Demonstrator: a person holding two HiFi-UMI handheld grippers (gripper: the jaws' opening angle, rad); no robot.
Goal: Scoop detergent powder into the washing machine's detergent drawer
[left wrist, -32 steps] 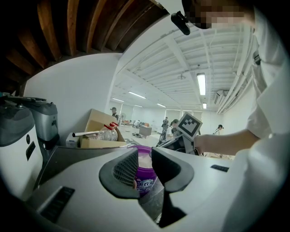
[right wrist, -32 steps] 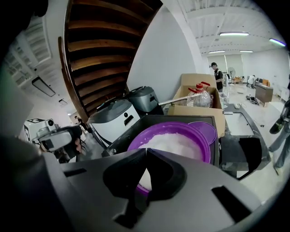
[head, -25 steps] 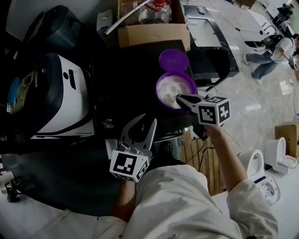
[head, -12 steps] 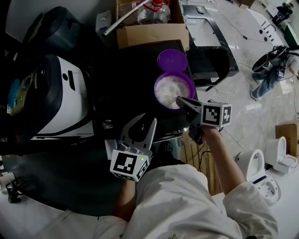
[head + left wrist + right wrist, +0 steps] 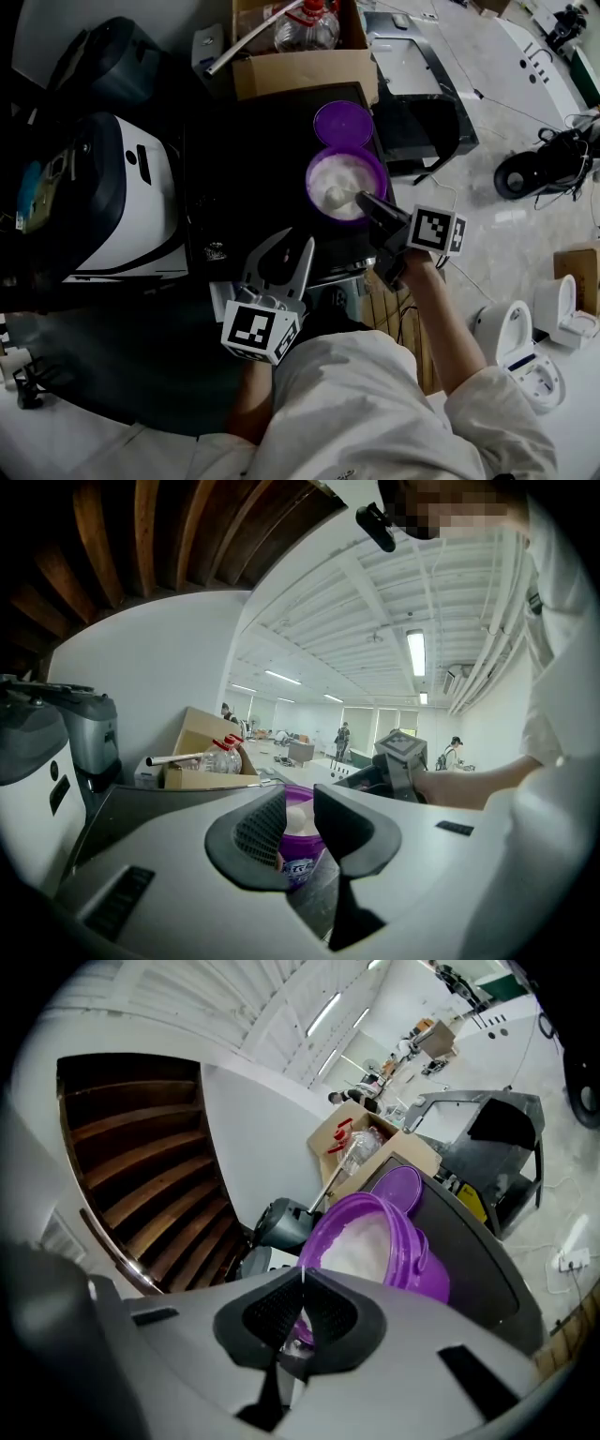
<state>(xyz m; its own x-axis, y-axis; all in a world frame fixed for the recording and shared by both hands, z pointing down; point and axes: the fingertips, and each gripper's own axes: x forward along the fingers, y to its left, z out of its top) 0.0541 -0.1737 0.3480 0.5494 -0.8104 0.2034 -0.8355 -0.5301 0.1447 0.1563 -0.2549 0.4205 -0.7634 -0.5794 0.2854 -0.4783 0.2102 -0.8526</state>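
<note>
1. The right gripper [image 5: 364,199] has its jaws pinched fully together on the thin handle of the white scoop [image 5: 334,196]. In the right gripper view only a sliver of that handle shows at the tips [image 5: 302,1288].
2. Over the last second the right gripper's tips have crept a little further in over the purple tub [image 5: 380,167], and the wrist has dropped slightly.
3. The scoop bowl now shows as a rounded white mound on the powder [image 5: 352,176]. A second ago we couldn't separate it from the powder around it.
4. We read that as the end of the dig: the scoop looks loaded and is still inside the tub rim. The next move would be a level lift.
5. The left gripper [image 5: 300,239] hasn't moved. Its jaws are wide apart with nothing between them, and it hovers at the front edge of the black machine top [image 5: 253,169]. The tub shows through the gap between its jaws, well beyond them [image 5: 300,803].
6. The tub stands open on the black top, with its purple lid [image 5: 342,122] lying flat just behind it.
7. We can't pick out the detergent drawer in any view, so no powder has been transferred yet.
8. The bowl looks heaped, so we expect it to spill if it tilts on the way out.
</note>
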